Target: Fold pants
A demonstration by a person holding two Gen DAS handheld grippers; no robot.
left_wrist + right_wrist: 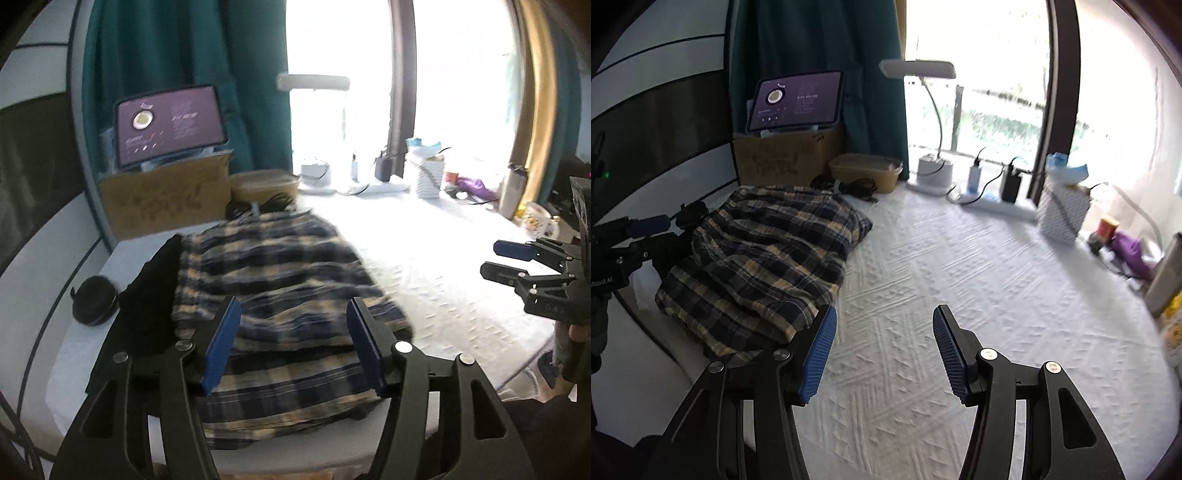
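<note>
1. The plaid pants [757, 258] lie folded in a rumpled stack at the left side of the white textured table [942, 295], close to its left edge.
2. The left gripper [293, 343] hangs above the near part of the pants with its 2 blue pads [221, 347] apart and nothing pressed between them; the cloth shows in the gap below.
3. The right gripper [884, 354] is over bare tabletop just right of the pants, its jaws apart and holding nothing (its left finger overlaps the stack's near corner in its own view, but whether it touches cannot be told).
4. In the left wrist view the right gripper appears at the right edge, also spread and clear of the cloth.
5. A black garment [155, 288] lies along the left side of the pants, and a round black case [94, 301] sits further left.
6. At the far left stand a cardboard box [786, 158] with a tablet [798, 101] propped on it, and a tan container [866, 171] beside it.
7. A white desk lamp [931, 122] stands at the far edge by the window, with a power strip [997, 203] and a patterned box [1062, 214] to its right.
</note>
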